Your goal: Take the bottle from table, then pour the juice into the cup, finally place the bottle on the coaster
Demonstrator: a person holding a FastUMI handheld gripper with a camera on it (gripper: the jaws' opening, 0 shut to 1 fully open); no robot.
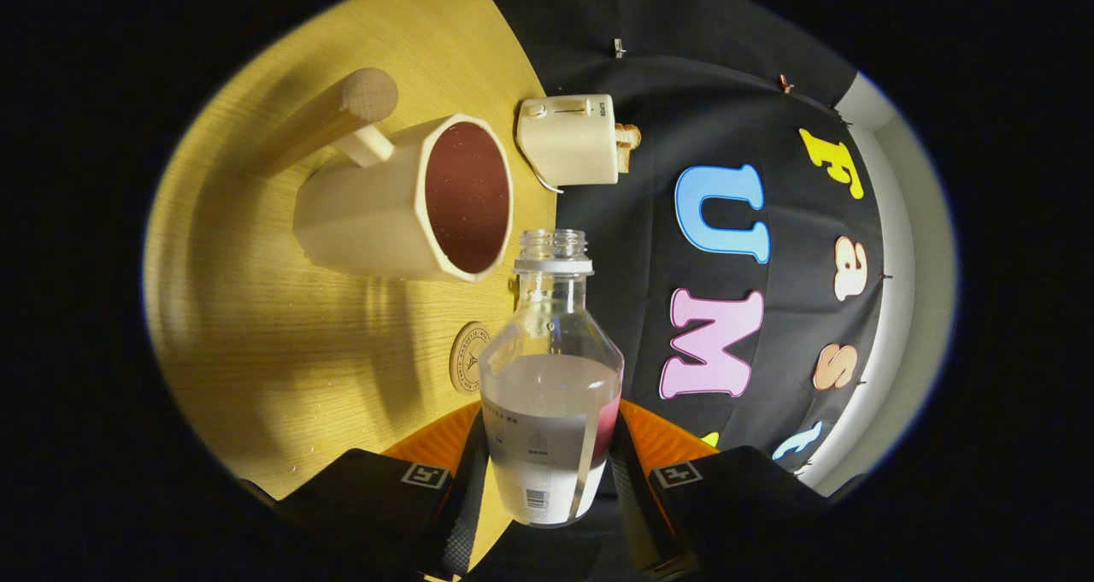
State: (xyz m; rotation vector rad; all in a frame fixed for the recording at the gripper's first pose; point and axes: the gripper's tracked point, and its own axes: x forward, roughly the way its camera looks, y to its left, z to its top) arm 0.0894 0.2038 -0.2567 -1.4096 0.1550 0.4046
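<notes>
A: Between the fingers (pixel 461 496) of the gripper (pixel 547 488) sits the bottle (pixel 551 377), both fingers pressed on its labelled lower body, so it is clamped.

B: Which way does the bottle point?

A: Its long axis runs straight ahead along the fingers, the open neck farthest from the gripper. There is no cap on it. A pale liquid fills the lower part, with a reddish tint at one side.

B: And the cup?

A: The cup (pixel 410 202) stands on the bench (pixel 256 343), beyond the bottle's mouth and off to the left of it. Its rim comes near the neck but the two look apart. Dark red juice already shows inside.

B: So pouring is done?

A: I'd judge it largely done, or paused, with the neck beside the rim and not over it. What is left is the coaster (pixel 467 357): it lies flat on the bench just left of the bottle's shoulder, nearer the gripper than the cup is.

B: Anything in the way?

A: A toaster (pixel 568 140) stands past the cup, well clear of the coaster.
</notes>
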